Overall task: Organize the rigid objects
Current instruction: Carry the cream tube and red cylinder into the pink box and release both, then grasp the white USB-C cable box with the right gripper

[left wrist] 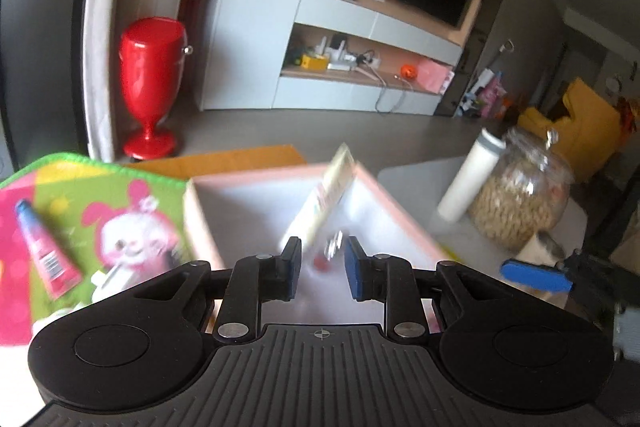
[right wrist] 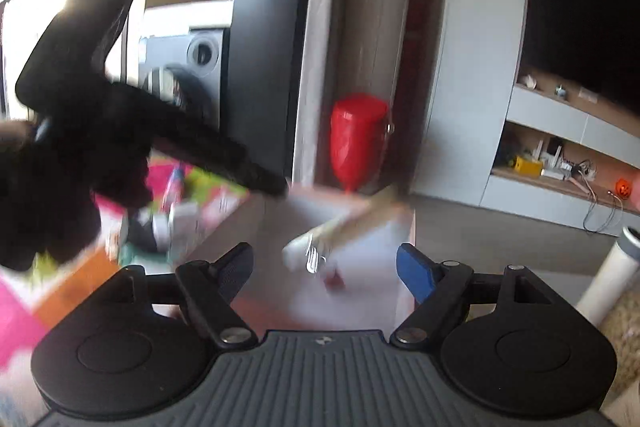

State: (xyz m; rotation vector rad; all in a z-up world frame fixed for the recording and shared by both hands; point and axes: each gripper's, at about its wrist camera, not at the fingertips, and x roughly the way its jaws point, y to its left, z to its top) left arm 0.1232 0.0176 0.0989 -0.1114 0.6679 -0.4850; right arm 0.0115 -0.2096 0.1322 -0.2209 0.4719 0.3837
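Note:
A pink-rimmed white box (left wrist: 392, 207) stands in front of me. A pale tube (left wrist: 326, 199) leans inside it against the far wall, with a small metallic and red item (left wrist: 330, 251) below it. My left gripper (left wrist: 322, 273) is open and empty over the box's near side. My right gripper (right wrist: 326, 273) is open and empty over the same box (right wrist: 404, 223); the tube (right wrist: 352, 223) lies ahead of it. A pink tube with a blue cap (left wrist: 44, 247) lies on a colourful rabbit-print mat (left wrist: 120, 195) at left. The left gripper's blurred black body (right wrist: 100, 131) crosses the right wrist view.
A white cylinder (left wrist: 468, 183) and a glass jar of nuts (left wrist: 524, 199) stand right of the box. Small items (right wrist: 176, 223) lie on the mat. A red goblet-shaped bin (left wrist: 150, 83) stands on the floor by the wall, with a TV unit (left wrist: 360, 67) behind.

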